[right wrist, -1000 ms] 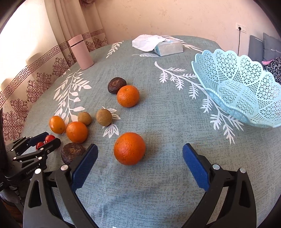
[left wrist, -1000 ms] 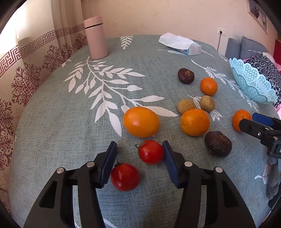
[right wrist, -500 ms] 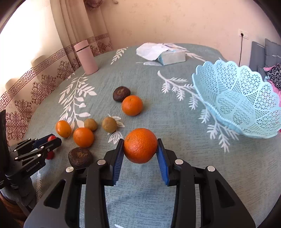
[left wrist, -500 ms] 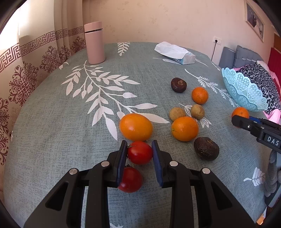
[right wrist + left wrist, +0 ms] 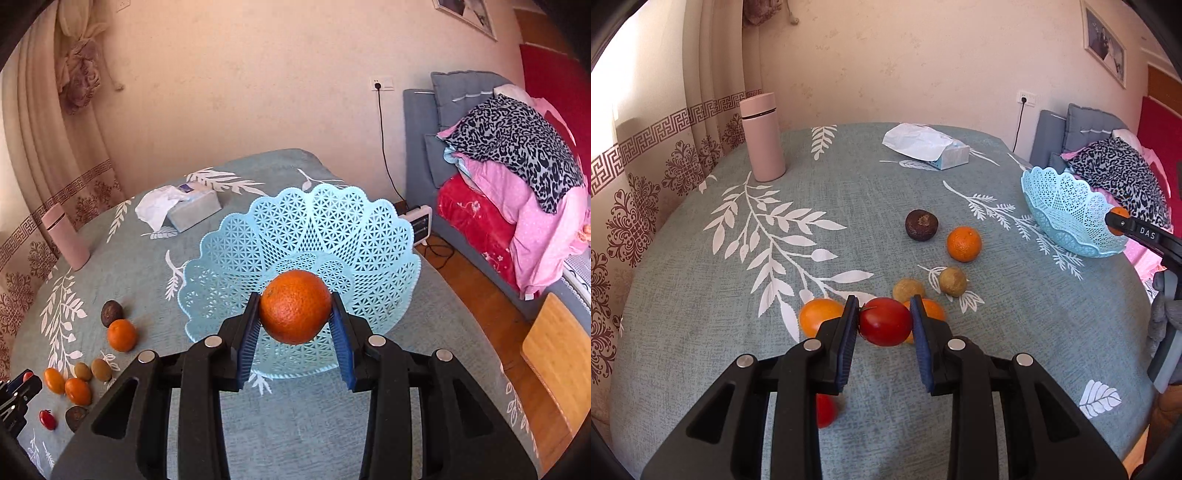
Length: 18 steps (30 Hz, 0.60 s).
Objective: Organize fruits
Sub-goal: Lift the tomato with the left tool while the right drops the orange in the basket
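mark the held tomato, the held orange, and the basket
tomato (image 5: 885, 322), left wrist view, middle of its red skin between the fingers.
orange (image 5: 294, 306), right wrist view, centre of the peel.
basket (image 5: 236, 247), right wrist view, bare left inner wall.

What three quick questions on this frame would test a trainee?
1. True or false: the left gripper is shut on a tomato.
2. What does the right gripper hold: A) a tomato, B) an orange, C) the flask?
3. Fill in: the held orange hangs over the blue ____.

Key: 1 true; 2 B; 3 basket.
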{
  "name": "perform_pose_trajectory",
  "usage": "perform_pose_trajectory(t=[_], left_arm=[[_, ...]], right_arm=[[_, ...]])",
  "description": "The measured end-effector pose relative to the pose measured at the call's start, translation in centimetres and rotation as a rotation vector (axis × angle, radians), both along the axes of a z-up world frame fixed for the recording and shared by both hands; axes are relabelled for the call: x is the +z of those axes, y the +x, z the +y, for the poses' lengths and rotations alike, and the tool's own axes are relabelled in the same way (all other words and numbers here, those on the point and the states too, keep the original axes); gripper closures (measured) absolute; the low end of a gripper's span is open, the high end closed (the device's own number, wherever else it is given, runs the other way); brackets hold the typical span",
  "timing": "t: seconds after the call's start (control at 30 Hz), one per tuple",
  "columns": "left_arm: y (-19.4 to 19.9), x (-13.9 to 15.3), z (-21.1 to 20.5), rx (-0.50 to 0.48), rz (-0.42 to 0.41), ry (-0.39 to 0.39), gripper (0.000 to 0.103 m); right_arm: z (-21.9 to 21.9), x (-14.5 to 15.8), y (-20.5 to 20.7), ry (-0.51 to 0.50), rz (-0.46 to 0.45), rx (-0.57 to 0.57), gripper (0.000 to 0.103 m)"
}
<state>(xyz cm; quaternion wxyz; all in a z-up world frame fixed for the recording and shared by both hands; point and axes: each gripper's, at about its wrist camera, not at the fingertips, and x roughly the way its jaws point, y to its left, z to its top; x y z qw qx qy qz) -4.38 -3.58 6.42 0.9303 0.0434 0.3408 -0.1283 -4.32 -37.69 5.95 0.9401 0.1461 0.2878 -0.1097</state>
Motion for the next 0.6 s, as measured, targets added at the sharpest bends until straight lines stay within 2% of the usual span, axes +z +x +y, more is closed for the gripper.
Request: perform_pose_trajectory(t=[0.1,0.17,0.6], left_arm=[[0.3,0.5,-1.6,-0.027,-0.003,-0.003,0.074],[0.6,1.0,-2.7,-0.046,-0.006,-0.009,0.074],[2.5,3.7,-13.8,-0.267,-0.031,-0.048,0.074]], right_arm=[[-1.0,-0.3,-0.1,0.021,-0.009,-0.028,0.063],[-1.4,-0.1,-0.5,0.02,-0.031,-0.052,0.045],[-3.7,2.9,-3.8,0.036,-0.149,-0.138,0.044]])
